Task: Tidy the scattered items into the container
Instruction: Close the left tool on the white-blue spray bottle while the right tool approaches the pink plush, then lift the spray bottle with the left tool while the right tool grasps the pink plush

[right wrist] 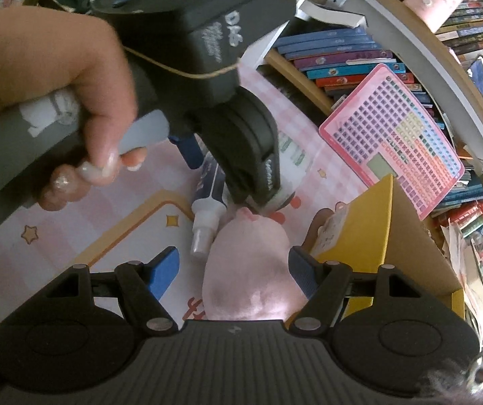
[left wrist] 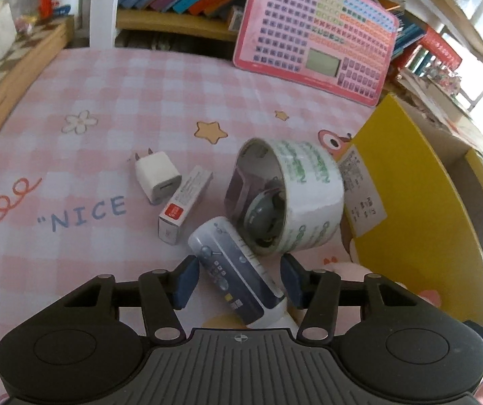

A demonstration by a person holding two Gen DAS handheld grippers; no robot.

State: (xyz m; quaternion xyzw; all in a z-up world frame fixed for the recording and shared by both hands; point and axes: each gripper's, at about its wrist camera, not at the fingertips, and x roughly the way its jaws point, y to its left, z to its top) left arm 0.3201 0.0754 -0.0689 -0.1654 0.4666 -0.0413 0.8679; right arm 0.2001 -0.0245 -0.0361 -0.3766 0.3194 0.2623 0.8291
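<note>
The left gripper (left wrist: 238, 281) hangs low over the pink checked tablecloth (left wrist: 106, 108), its blue-padded tongs spread apart on either side of a dark blue and white squeeze tube (left wrist: 233, 271) lying flat on the cloth, neither pad clearly pressing it; the tube's far end lies just beside a roll of clear packing tape with green print (left wrist: 305, 199), which stands on its edge with a small grey round object inside its core; left of the tape lie a white plug-in charger cube (left wrist: 157, 177) and a small white and red carton (left wrist: 184, 207), side by side; the yellow cardboard box (left wrist: 420, 209) stands at the right, its wall just beside the tape; the right gripper (right wrist: 233, 271) hovers near that box's wall (right wrist: 359, 236), tongs apart and holding nothing.
</note>
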